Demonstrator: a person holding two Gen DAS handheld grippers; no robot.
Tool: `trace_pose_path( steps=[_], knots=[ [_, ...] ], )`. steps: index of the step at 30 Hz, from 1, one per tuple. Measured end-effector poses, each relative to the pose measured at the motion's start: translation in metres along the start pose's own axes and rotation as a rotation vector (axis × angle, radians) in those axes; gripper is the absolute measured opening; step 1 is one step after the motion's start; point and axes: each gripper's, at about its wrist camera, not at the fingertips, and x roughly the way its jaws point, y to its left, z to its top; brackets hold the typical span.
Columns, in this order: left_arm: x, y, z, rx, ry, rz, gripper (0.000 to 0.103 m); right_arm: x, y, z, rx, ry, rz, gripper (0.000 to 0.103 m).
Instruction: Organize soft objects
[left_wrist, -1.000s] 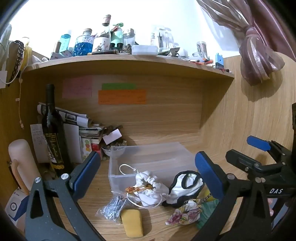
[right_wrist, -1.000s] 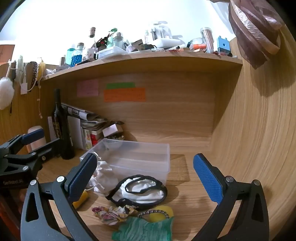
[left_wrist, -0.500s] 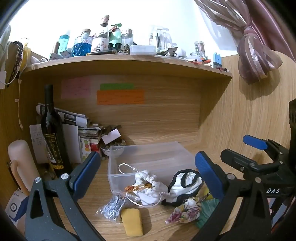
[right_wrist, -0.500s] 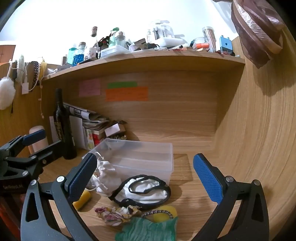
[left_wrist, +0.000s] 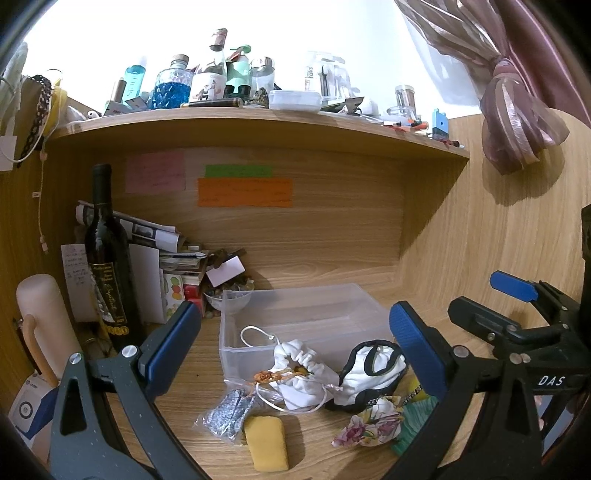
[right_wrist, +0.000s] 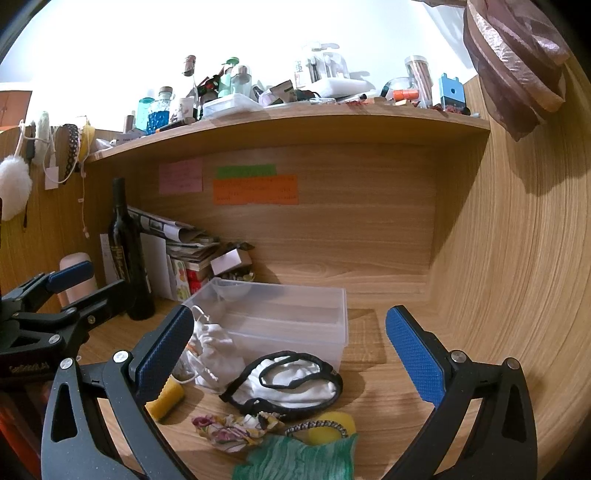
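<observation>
Your left gripper (left_wrist: 295, 343) fills the bottom of the left wrist view with its blue-padded fingers spread wide and nothing between them; your right gripper (right_wrist: 290, 349) sits likewise at the bottom of the right wrist view, released and empty; each tool also shows at the side edge of the other's frame, both above the wooden desk surface (right_wrist: 384, 373).

Nearest, at bottom centre of the left view, lies the yellow rectangular sponge (left_wrist: 266, 443), touching the crinkled silver item in a clear plastic bag (left_wrist: 231, 413) to its left; at lower right lies the floral-print crumpled cloth (left_wrist: 371, 426), with the green pleated fabric (right_wrist: 299, 459) just beside it, and in the right view a round yellow object with a beaded band (right_wrist: 327, 428) rests against that green fabric.

Behind these, mid-frame, the white drawstring pouch (left_wrist: 301, 373) leans against the front wall of the clear rectangular plastic bin (left_wrist: 295, 314); the white cloth piece with black trim (left_wrist: 373, 373) lies just right of the pouch, also in front of the bin; none of the soft items is inside it.

Further back at left stands the dark glass wine bottle (left_wrist: 109, 266), upright, beside a stack of papers and magazines (left_wrist: 162, 251); on the back panel, upper centre, an orange paper note (left_wrist: 244, 192) is stuck.
</observation>
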Motion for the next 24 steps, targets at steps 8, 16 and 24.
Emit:
trace_pose_path(
  steps=[8, 16, 24],
  knots=[
    [0.0008, 0.0039, 0.0003, -0.015, 0.003, -0.005, 0.103, 0.0014, -0.0015, 0.0011, 0.009, 0.005, 0.004, 0.103],
    [0.0022, 0.0042, 0.0004, -0.018, 0.002, -0.011, 0.103, 0.0032, -0.0035, 0.0018, 0.017, 0.006, 0.002, 0.103],
    [0.0042, 0.0046, 0.0003, -0.023, 0.009, -0.012, 0.103, 0.0041, -0.0035, 0.0018, 0.018, 0.005, 0.006, 0.103]
  ],
)
